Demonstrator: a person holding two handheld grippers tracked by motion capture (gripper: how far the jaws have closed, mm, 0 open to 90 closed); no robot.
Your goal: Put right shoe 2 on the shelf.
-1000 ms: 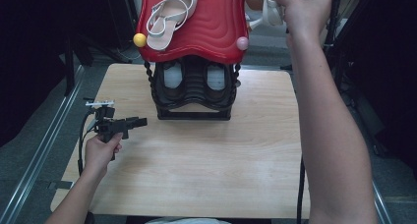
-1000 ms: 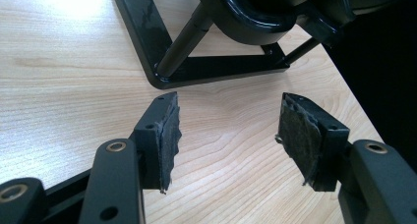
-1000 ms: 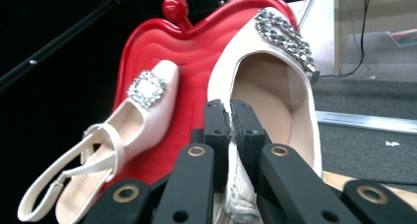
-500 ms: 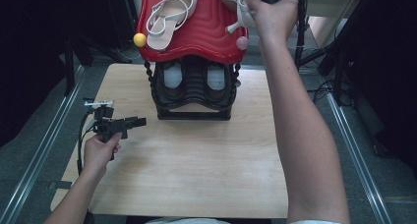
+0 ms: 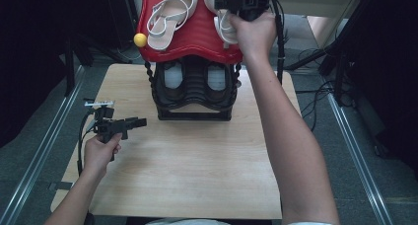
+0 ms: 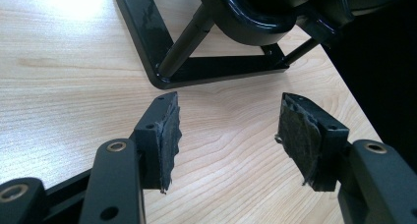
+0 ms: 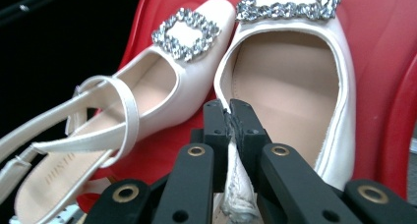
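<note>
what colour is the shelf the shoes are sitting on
Red: the top shelf under the cream shoes, clearest in the right gripper view.

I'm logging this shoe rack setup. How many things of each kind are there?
White buckled shoes: 2, one lying free, one by its strap in the right gripper
Rack shelves: 2, red, black
Yellow ball: 1
Grippers: 2, with the left gripper
Total: 7

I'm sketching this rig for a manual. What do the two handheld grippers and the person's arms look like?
Both are black pistol-like tools with black cables. The left gripper carries a grey plate on top; its two black jaws have brass-ringed screw holes and frayed dark pads. The right gripper has the same black jaws and brass-ringed holes. The forearms are bare; a white sleeve edge shows at the right arm.
</note>
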